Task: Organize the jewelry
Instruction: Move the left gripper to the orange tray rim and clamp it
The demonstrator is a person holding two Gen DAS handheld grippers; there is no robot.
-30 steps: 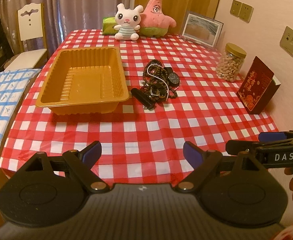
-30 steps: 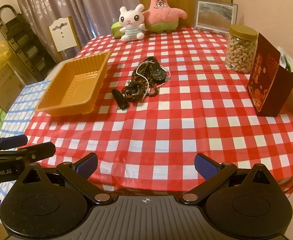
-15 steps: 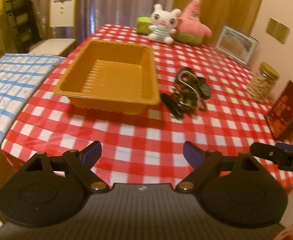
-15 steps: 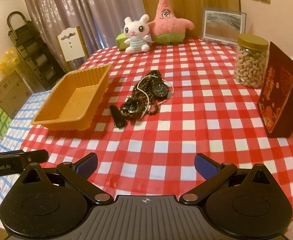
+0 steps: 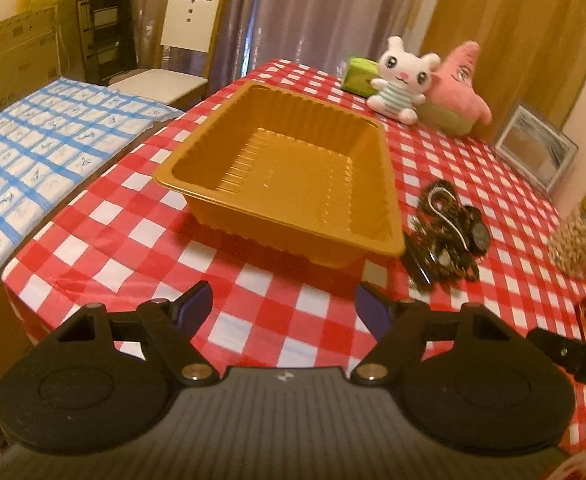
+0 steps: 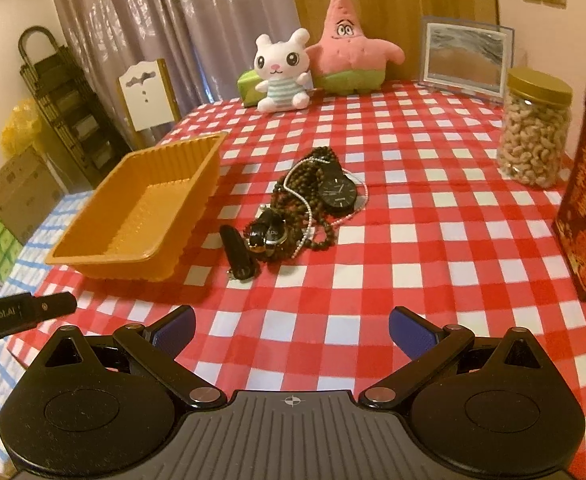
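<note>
Jewelry (image 6: 309, 208), a tangle of bead strings, a thin pale chain and a black watch (image 6: 337, 194), lies on the red-checked table (image 6: 433, 216) just beside the tray (image 6: 141, 216), at about 3 o'clock from it, not in it. The left gripper (image 5: 285, 306) hangs above the table's near edge with nothing between its fingers, its jaws closing though still wide, the tray at 12 o'clock ahead. The right gripper (image 6: 291, 330) is spread wide and empty, the heap at 12 o'clock, a nut jar (image 6: 533, 128) at 2 o'clock

jewelry pile (image 6: 309, 208) beside orange tray (image 6: 141, 216); right gripper (image 6: 291, 330) spread wide
</note>
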